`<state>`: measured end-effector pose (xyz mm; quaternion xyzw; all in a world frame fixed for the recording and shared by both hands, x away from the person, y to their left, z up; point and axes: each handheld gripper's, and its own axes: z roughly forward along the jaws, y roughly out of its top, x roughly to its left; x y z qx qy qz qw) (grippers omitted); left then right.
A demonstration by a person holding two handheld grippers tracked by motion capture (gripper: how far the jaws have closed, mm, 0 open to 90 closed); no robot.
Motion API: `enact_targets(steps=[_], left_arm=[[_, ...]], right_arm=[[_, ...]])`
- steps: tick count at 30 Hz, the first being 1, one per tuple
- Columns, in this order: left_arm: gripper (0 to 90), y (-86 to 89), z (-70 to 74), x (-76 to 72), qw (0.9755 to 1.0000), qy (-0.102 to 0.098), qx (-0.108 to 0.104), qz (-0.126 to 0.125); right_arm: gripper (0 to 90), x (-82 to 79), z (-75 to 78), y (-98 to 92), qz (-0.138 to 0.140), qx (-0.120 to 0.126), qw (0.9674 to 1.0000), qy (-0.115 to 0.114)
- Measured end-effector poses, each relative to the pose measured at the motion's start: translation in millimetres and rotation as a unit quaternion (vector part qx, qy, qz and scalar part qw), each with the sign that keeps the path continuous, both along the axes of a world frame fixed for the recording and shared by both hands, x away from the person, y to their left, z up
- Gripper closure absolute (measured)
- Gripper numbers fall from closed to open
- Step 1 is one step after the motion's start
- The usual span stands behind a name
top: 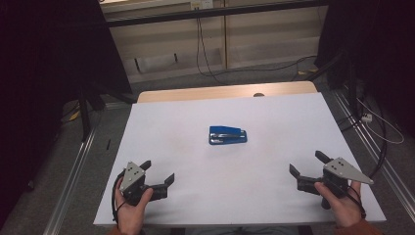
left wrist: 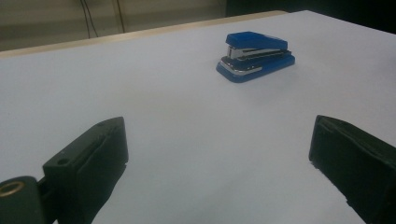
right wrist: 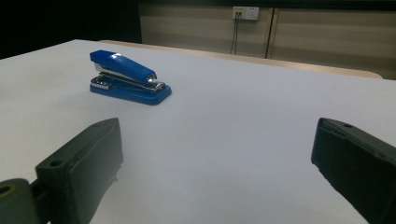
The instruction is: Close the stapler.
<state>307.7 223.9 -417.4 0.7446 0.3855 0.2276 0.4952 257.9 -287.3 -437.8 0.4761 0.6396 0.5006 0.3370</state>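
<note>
**Waiting at the near edge, both grippers empty**

Resting low at the near corners of the white table (top: 274, 205), the left gripper (top: 157, 174) and the right gripper (top: 306, 165) each have their jaws spread wide with nothing between them. Each hand wraps its gripper from behind, and both point inward and forward, toward the middle of the table. That looks like a ready stance: the tools are kept well back, so the work area lies in plain sight.

A blue stapler (top: 227, 135) lies alone near the middle of the table, closed, its long side running across the table. It sits well apart from both grippers, roughly midway between them and farther from the person.

In the left gripper view the stapler (left wrist: 256, 56) lies ahead and right of the gap between the jaws; in the right gripper view it (right wrist: 128, 77) lies ahead and left. Neither gripper is lined up on it yet; either seems equally placed to reach it.
</note>
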Motion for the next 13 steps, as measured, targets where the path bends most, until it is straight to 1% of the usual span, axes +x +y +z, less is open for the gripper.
enact_targets(steps=[2,4,6,9,11,13], left_arm=[[4.7,-0.7,0.6,1.6,1.0000,0.001,-0.006,0.003],[4.7,-0.9,1.1,2.1,1.0000,0.000,-0.005,0.001],[4.7,-1.2,0.9,2.4,1.0000,0.001,-0.005,0.001],[4.7,-1.7,0.5,2.7,1.0000,0.000,-0.002,-0.001],[4.7,-2.5,0.3,2.4,1.0000,-0.001,0.002,0.002],[4.7,-3.9,-0.3,2.5,1.0000,0.000,0.009,0.002]], right_arm=[[2.1,1.1,-0.4,0.1,-0.001,0.001,1.0000,0.000],[2.1,2.3,-1.0,0.9,0.004,0.001,1.0000,0.002],[2.0,3.0,-1.0,1.9,0.007,0.013,0.9999,0.006],[2.1,3.4,-1.0,3.5,0.011,0.002,0.9999,0.002],[2.1,3.8,-0.9,4.7,0.014,0.004,0.9999,0.004],[2.1,3.6,-0.8,5.5,0.014,0.000,0.9999,0.003]])
